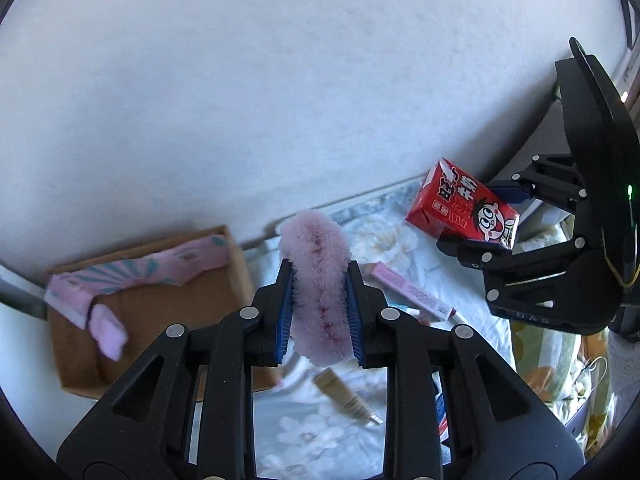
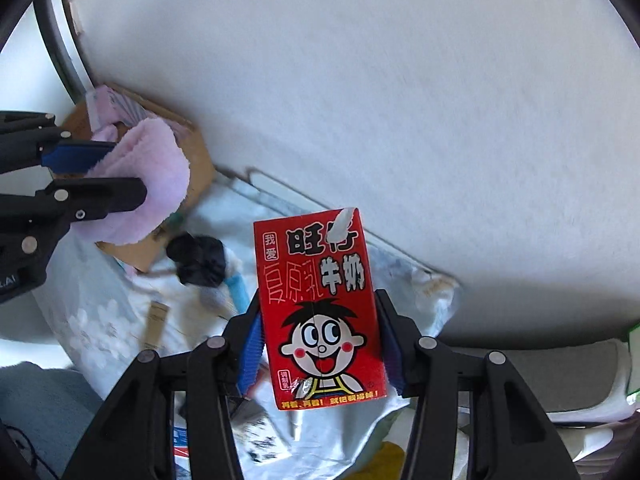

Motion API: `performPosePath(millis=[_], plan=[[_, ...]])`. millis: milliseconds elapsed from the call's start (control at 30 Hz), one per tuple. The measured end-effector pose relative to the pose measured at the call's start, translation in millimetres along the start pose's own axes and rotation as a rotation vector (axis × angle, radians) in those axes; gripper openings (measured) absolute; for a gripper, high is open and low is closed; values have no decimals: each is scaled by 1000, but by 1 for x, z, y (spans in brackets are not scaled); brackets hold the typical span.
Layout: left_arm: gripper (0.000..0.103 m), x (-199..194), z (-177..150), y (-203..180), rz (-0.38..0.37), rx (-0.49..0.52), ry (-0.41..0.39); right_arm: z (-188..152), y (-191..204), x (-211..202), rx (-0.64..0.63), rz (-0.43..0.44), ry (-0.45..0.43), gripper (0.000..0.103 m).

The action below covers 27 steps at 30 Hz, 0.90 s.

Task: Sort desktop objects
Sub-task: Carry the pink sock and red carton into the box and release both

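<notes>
My left gripper [image 1: 318,304] is shut on a folded fluffy pink cloth [image 1: 316,276], lifted above the floral sheet; the same cloth [image 2: 150,184] and left gripper [image 2: 120,172] show at the left of the right wrist view. My right gripper [image 2: 320,340] is shut on a red milk carton [image 2: 320,312] with a cartoon face, held up in the air. In the left wrist view that carton [image 1: 460,208] hangs at the right in the right gripper [image 1: 480,220]. An open cardboard box [image 1: 152,304] with pink cloths in it lies at the left by the white wall.
A pale floral sheet [image 1: 312,436] covers the surface. On it lie a pink slim box [image 1: 412,292], a beige tube [image 1: 348,398], a black cloth lump [image 2: 198,258] and a blue item [image 2: 240,288]. A white wall [image 1: 280,80] rises right behind.
</notes>
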<state>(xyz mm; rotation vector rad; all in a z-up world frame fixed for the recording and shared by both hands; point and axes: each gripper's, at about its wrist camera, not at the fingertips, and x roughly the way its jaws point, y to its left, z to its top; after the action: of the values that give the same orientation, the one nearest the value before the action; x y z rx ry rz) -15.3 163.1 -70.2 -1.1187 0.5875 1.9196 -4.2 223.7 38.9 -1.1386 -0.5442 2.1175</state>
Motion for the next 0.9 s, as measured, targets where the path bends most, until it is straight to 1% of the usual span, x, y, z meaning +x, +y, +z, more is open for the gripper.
performPosePath(millis=[200,267,367,433,533,700,800,900], plan=[[21,-26,0,42,20,-31,-24,39,17,-21,26,29,-25,47],[21,-32,-2,58,32,-46,-30,53,29,-28,7,23,-34,47],[21,-37,-5,86,48,-82,-28,73,49,-33,-13,34,-43,47],[21,-39,-8,106,63,-106,-22,87,64,-32,2,24,-22,47],[21,-39,-15,137,99,-134,-10,109,86,-25,-12,31,-9,47],[22,-30,-27,194,136,-217,20,141,126,-2,-18,89,15,47],[22,-20,-38,224,151,-261,44,153,150,19,-14,134,53,47],[22,-7,-50,243,160,-290,73,160,171,42,-25,154,94,47]])
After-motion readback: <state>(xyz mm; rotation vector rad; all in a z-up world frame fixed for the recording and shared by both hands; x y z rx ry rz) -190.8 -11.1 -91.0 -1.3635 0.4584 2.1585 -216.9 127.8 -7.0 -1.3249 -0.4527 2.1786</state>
